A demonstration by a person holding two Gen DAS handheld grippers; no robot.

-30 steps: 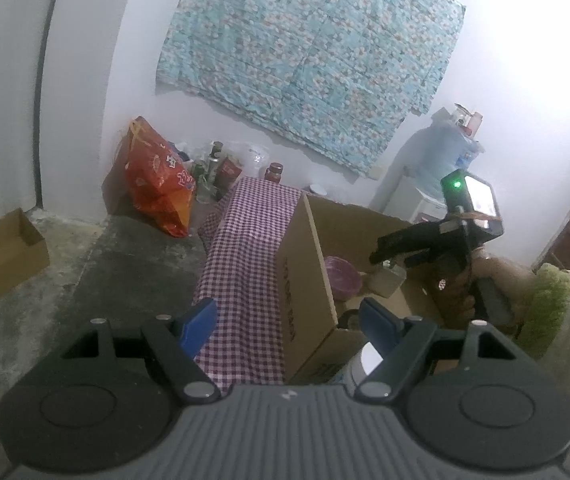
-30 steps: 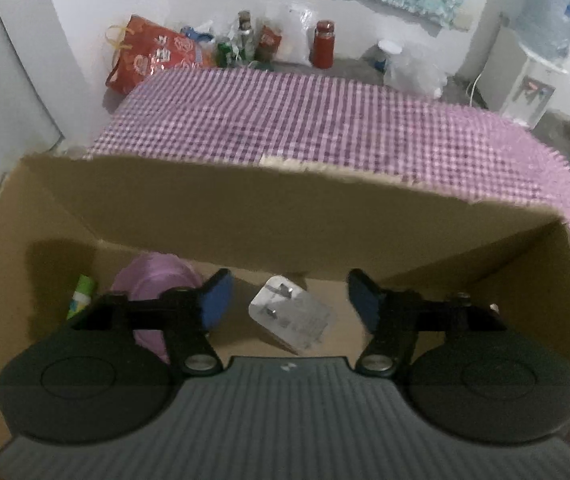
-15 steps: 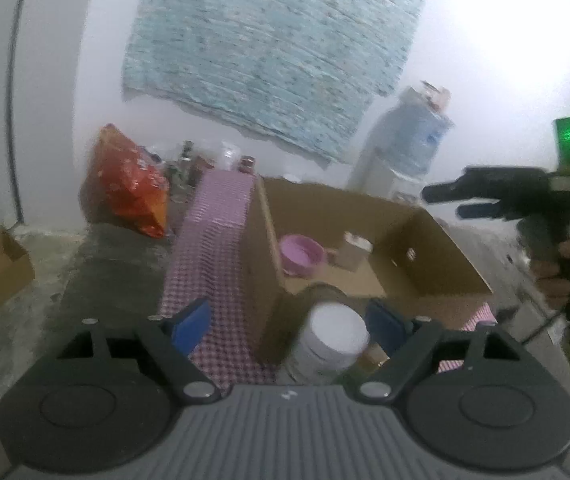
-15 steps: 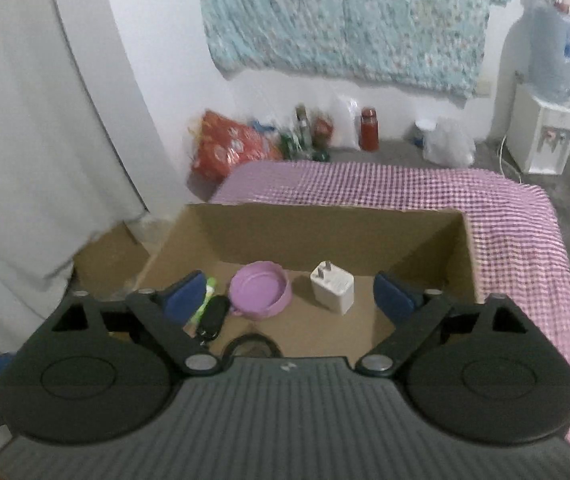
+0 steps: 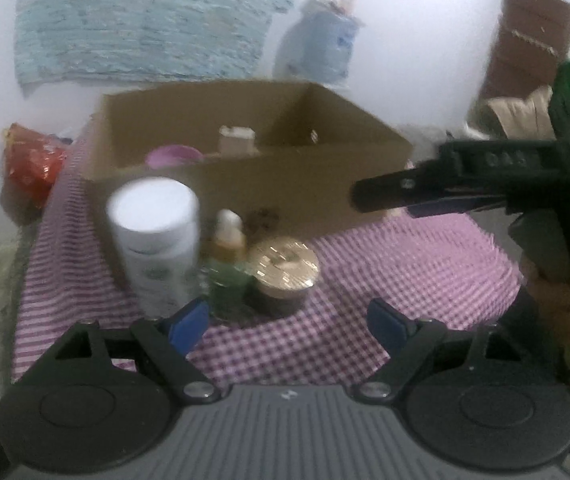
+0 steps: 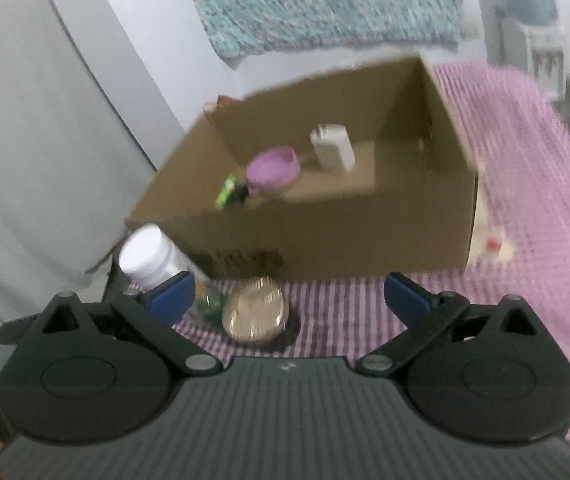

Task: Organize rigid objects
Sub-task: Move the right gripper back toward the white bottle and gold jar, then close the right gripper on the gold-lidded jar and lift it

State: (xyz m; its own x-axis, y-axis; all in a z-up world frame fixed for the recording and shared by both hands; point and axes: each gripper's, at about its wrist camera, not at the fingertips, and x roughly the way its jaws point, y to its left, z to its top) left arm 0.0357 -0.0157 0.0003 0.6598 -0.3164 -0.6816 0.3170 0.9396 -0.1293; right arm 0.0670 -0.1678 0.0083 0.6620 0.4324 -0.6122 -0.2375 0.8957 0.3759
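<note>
An open cardboard box [image 5: 285, 184] [image 6: 325, 220] stands on a purple checked tablecloth [image 5: 385, 280]. Inside lie a pink bowl [image 6: 271, 168], a white charger plug [image 6: 333, 148] and a green item [image 6: 225, 190]. In front of the box stand a white-lidded bottle [image 5: 155, 236] [image 6: 147, 256], a small amber dropper bottle [image 5: 229, 240], a green glass item [image 5: 229, 284] and a gold-lidded jar [image 5: 283, 276] [image 6: 255, 314]. My left gripper [image 5: 289, 324] is open and empty, just before these. My right gripper [image 6: 289, 296] is open and empty, above the jar; it also shows at the right in the left wrist view [image 5: 425, 194].
A water dispenser [image 5: 319, 52] stands behind the box by the wall with a blue floral cloth [image 5: 145, 20]. A red bag [image 5: 31, 164] lies on the floor at left. A grey curtain [image 6: 37, 140] hangs left of the table.
Both grippers have drawn back from the box and swung toward its front side. The bottles and jar in front of the box have come into view. The right gripper left the box empty.
</note>
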